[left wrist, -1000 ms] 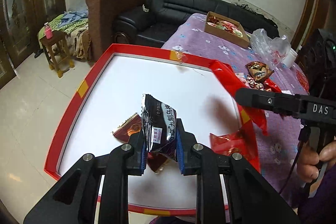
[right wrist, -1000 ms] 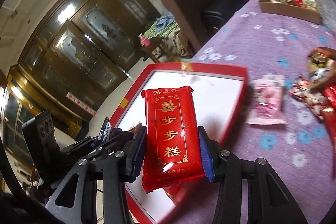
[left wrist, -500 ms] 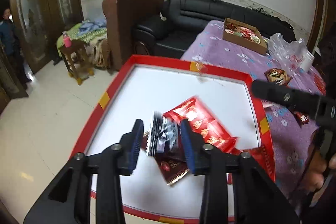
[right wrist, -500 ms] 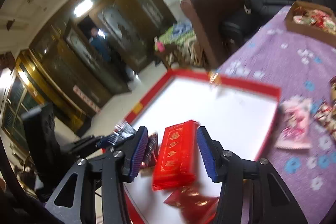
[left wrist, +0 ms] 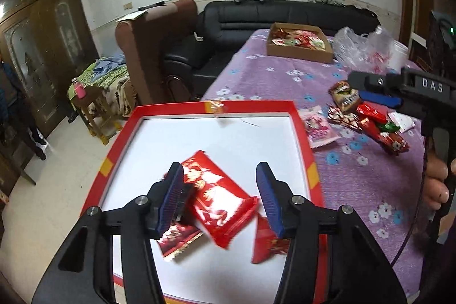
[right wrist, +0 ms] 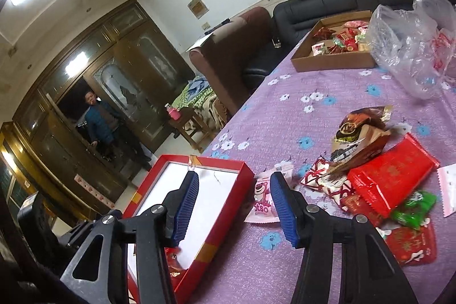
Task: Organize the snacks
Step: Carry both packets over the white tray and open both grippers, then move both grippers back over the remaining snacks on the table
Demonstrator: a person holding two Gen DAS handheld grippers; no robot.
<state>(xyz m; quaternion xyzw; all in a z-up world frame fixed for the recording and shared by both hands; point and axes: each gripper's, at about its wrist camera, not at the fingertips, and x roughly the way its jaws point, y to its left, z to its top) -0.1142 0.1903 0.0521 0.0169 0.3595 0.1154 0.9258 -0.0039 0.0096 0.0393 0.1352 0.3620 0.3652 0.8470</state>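
Snack pkts [left wrist: 219,197] in red tray [left wrist: 114,150]

A shallow red-rimmed cardboard tray [left wrist: 119,138] is set at the near edge of the purple flowered tablecloth [left wrist: 279,81]; foil snack packets [left wrist: 219,198] lie inside it, loose wrapped snacks [right wrist: 390,181] to its right, a brown cardboard box [left wrist: 299,51] behind.

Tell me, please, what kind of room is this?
Most likely a home living room: a black leather sofa along the wall, a brown armchair, and a table with a purple flowered cloth holding snacks.
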